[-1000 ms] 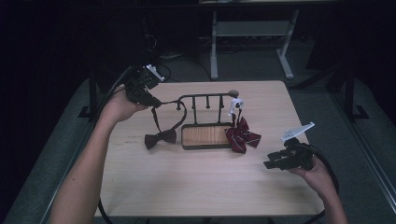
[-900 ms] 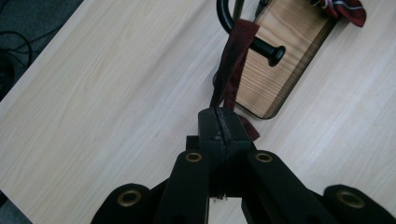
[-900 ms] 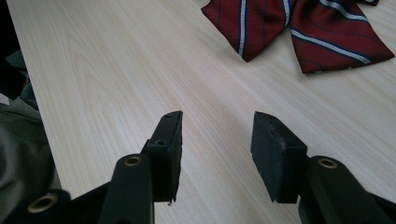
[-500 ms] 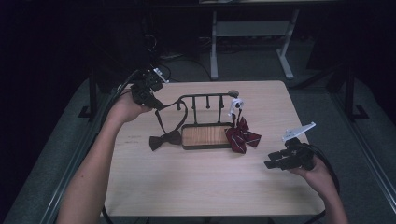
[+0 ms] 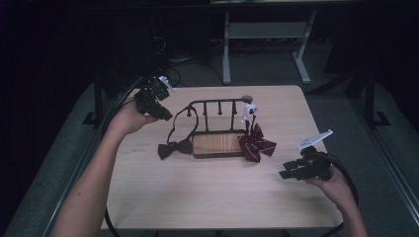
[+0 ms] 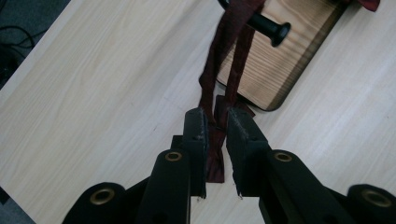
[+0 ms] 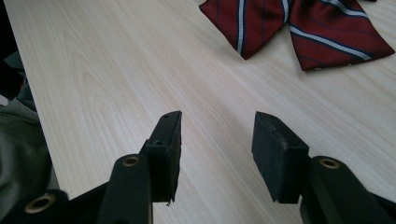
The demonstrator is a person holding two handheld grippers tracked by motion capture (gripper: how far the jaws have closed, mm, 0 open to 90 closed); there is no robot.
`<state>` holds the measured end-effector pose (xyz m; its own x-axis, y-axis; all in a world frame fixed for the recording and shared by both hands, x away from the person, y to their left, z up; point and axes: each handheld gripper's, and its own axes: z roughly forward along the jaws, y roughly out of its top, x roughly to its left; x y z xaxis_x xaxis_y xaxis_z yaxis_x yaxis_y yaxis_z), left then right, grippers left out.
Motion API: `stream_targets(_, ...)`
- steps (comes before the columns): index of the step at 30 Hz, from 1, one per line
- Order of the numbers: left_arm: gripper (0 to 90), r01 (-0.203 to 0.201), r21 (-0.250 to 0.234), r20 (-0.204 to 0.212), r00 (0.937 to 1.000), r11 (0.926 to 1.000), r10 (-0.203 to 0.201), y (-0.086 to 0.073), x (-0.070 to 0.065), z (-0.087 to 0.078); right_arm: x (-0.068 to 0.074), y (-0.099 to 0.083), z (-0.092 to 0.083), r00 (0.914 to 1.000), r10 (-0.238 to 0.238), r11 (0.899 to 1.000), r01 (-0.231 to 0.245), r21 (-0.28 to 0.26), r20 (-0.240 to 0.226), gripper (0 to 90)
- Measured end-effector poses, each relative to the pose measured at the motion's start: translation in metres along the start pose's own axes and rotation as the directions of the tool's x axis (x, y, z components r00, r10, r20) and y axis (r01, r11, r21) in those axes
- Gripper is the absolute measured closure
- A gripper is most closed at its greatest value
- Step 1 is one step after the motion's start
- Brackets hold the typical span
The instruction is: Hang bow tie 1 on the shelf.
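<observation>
Left gripper (image 6: 215, 122), jaws just easing apart, strap apparently loose between them, dark maroon bow tie (image 5: 174, 148) at the black wire rack's (image 5: 217, 106) eight o'clock might slide off; right gripper (image 7: 215, 135) gapes empty.

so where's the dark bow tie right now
In the high view the dark bow tie lies on the table just left of the rack's wooden base, its strap looped up over the left end of the black rack.

Bare table (image 5: 212, 197) lies open along the near edge; mid-table the rack (image 5: 218, 127), dark bow tie (image 5: 174, 148) and striped bow tie (image 5: 257, 144) block passage
</observation>
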<state>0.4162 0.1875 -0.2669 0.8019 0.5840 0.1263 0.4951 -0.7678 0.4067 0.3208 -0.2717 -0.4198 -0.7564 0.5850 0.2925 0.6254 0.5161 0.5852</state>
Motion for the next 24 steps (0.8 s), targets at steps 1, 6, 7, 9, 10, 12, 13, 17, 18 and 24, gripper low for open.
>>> stream_targets(1,77.0,-0.003,-0.003,-0.002,1.0,1.0,0.003,-0.001,-0.001,0.0,0.0,0.0,0.0,1.0,0.003,1.0,-0.003,-0.001,0.001,52.3)
stream_targets(6,76.6,-0.004,-0.015,0.006,1.0,0.9999,0.004,-0.01,-0.004,-0.001,0.0,-0.001,-0.002,1.0,0.005,1.0,-0.005,-0.005,0.006,51.8)
stream_targets(7,76.5,-0.002,-0.02,0.008,1.0,0.9998,0.002,-0.012,-0.005,-0.001,0.0,-0.001,-0.002,1.0,0.006,1.0,-0.005,-0.005,0.007,51.7)
stream_targets(9,76.2,-0.011,-0.019,0.009,0.9999,0.9998,0.012,-0.016,-0.006,-0.003,0.0,-0.001,-0.002,1.0,0.005,1.0,-0.005,-0.004,0.007,51.4)
stream_targets(10,76.0,-0.01,-0.023,0.01,0.9999,0.9997,0.011,-0.018,-0.007,-0.003,-0.001,-0.001,-0.001,1.0,0.005,1.0,-0.005,-0.003,0.006,51.3)
stream_targets(12,75.6,-0.008,-0.024,0.012,0.9999,0.9997,0.008,-0.021,-0.008,-0.004,-0.001,-0.002,-0.001,0.9999,0.012,1.0,-0.012,-0.002,0.008,50.8)
stream_targets(13,75.6,-0.008,-0.021,0.014,0.9999,0.9998,0.008,-0.023,-0.008,-0.004,-0.001,-0.002,-0.001,0.9999,0.013,1.0,-0.013,-0.003,0.009,50.3)
stream_targets(17,75.3,-0.007,-0.024,0.013,0.9999,0.9997,0.008,-0.03,-0.01,-0.005,-0.002,-0.002,-0.001,0.9998,0.017,1.0,-0.017,-0.002,0.014,48.6)
stream_targets(18,74.9,-0.011,-0.02,0.014,0.9998,0.9997,0.012,-0.031,-0.01,-0.005,-0.002,-0.002,-0.001,0.9997,0.016,1.0,-0.016,-0.003,0.016,47.9)
stream_targets(24,72.9,-0.013,-0.036,0.016,0.9998,0.9993,0.014,-0.04,-0.015,-0.004,-0.002,-0.002,-0.002,0.9992,0.027,1.0,-0.027,-0.008,0.028,45.0)
